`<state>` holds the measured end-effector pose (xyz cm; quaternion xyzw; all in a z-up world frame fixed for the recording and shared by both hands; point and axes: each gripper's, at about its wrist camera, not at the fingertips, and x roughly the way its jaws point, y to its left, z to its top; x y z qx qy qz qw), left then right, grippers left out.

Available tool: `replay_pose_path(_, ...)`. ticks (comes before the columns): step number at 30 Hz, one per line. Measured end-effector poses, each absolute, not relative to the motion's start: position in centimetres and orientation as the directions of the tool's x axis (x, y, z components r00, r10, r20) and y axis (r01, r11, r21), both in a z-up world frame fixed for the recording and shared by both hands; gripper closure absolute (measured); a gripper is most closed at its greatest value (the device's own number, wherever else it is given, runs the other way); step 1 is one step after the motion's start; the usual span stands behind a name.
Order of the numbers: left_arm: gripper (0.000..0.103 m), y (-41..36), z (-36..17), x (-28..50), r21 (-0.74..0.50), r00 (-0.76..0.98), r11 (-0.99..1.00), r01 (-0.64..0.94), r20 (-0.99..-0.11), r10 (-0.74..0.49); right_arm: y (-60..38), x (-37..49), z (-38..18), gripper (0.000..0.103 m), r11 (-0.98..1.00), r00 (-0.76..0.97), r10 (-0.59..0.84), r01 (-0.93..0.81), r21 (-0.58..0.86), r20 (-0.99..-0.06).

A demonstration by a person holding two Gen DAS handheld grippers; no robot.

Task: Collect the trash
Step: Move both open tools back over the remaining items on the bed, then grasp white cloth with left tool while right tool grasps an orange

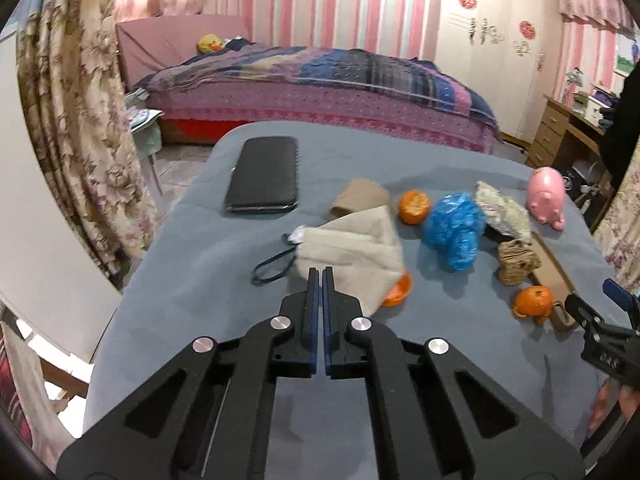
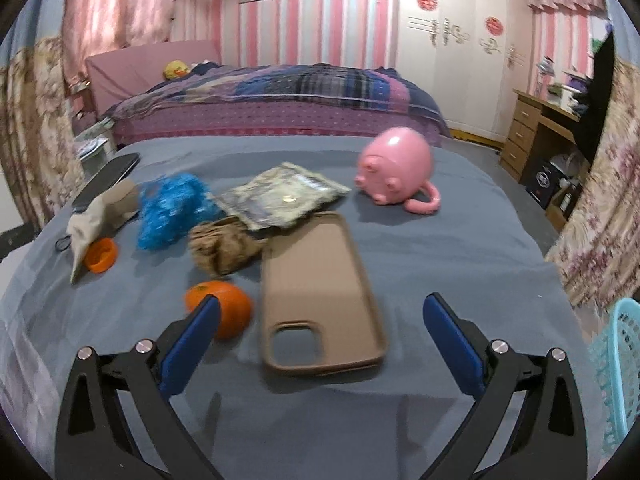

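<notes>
1. Tool states first: my left tool is clenched on nothing, its blue pads pressed together just short of the beige mask; my right tool is released, jaws spread wide over the near end of the tan phone case.
2. Nearest trash on the grey table: an orange peel beside my right tool's left finger, and the phone case, which I judge is not trash. Its long axis runs away from me, camera cutout at the near end.
3. Next out: a crumpled brown paper, and the mask lying partly over an orange peel cup; its dark ear loop trails to the left.
4. Further: a crumpled blue plastic bag, a flattened snack wrapper lying slantwise, another peel, and a brown cardboard piece.
5. Farthest: the black phone and pink piggy bank, keepers in my judgement.
6. Progress: I judge nothing visibly collected; every scrap still lies on the table. The turquoise basket, at my right edge, looks the likely bin; its inside is out of view.
</notes>
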<state>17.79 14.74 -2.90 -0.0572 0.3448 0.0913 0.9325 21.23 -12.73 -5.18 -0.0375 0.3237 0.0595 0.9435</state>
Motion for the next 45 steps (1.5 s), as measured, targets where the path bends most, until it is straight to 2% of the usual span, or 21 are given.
replay_pose_path(3,0.101,14.8,-3.8,18.2,-0.030,0.732,0.977,-0.211,-0.667,0.138,-11.6,20.9,-5.4,0.004,0.986,0.783,0.080,-0.152,-0.066,-0.617)
replay_pose_path(5,0.079,14.3,-4.3,18.9,-0.024,0.730,0.980,-0.200,-0.671,0.132,-11.5,20.9,-5.2,0.004,0.986,0.789,0.073,-0.148,-0.073,-0.610)
replay_pose_path(6,0.050,14.1,-4.4,19.2,-0.021,0.731,0.980,-0.199,-0.669,0.134,-11.7,20.9,-5.2,0.004,0.988,0.790,0.072,-0.141,-0.067,-0.609)
replay_pose_path(7,0.028,13.6,-4.5,19.4,-0.010,0.738,0.980,-0.201,-0.659,0.144,-12.1,21.0,-5.2,0.004,0.990,0.788,0.071,-0.130,-0.052,-0.611)
replay_pose_path(9,0.015,12.7,-4.6,19.6,0.023,0.757,0.980,-0.198,-0.631,0.168,-12.7,21.1,-5.3,0.004,0.992,0.786,0.070,-0.117,-0.036,-0.615)
replay_pose_path(10,0.015,12.2,-4.8,19.8,0.033,0.759,0.981,-0.191,-0.629,0.169,-13.1,21.2,-5.4,0.004,0.994,0.783,0.065,-0.104,-0.027,-0.618)
replay_pose_path(14,0.016,11.9,-7.4,22.2,0.061,0.692,0.978,-0.199,-0.698,0.184,-14.3,21.5,-5.7,0.004,0.997,0.775,0.064,-0.081,0.003,-0.628)
replay_pose_path(16,0.039,12.9,-7.8,22.6,0.001,0.671,0.980,-0.200,-0.729,0.137,-14.7,21.6,-5.7,0.004,0.997,0.775,0.065,-0.072,0.014,-0.629)
replay_pose_path(18,0.045,13.9,-7.6,22.3,-0.066,0.684,0.977,-0.205,-0.723,0.095,-15.1,21.6,-5.7,0.004,0.998,0.775,0.062,-0.064,0.019,-0.628)
replay_pose_path(20,0.060,14.9,-7.7,22.0,-0.121,0.685,0.970,-0.210,-0.726,0.058,-15.3,21.9,-5.6,0.004,0.998,0.774,0.061,-0.059,0.025,-0.630)
replay_pose_path(22,0.087,15.3,-7.7,21.8,-0.112,0.668,0.972,-0.209,-0.742,0.058,-15.3,21.9,-5.6,0.004,0.998,0.774,0.061,-0.058,0.026,-0.631)
replay_pose_path(24,0.097,15.2,-7.3,21.1,-0.064,0.661,0.975,-0.214,-0.745,0.096,-15.3,21.9,-5.6,0.004,0.998,0.775,0.061,-0.063,0.019,-0.629)
replay_pose_path(30,0.099,16.0,-4.4,18.1,0.020,0.692,0.973,-0.232,-0.699,0.179,-14.2,21.8,-5.7,0.004,0.995,0.771,0.076,-0.096,0.002,-0.632)
replay_pose_path(39,0.099,15.6,-5.1,18.2,0.119,0.646,0.967,-0.225,-0.725,0.239,-10.2,21.2,-6.2,0.006,0.979,0.762,0.130,-0.200,-0.040,-0.635)
replay_pose_path(41,0.099,15.2,-5.3,18.4,0.137,0.645,0.969,-0.207,-0.725,0.241,-9.3,21.4,-6.2,0.026,0.974,0.756,0.146,-0.224,-0.043,-0.637)
replay_pose_path(45,0.099,14.9,-5.5,18.4,0.142,0.645,0.971,-0.191,-0.728,0.233,-7.9,22.7,-6.8,0.049,0.964,0.719,0.180,-0.264,-0.025,-0.671)
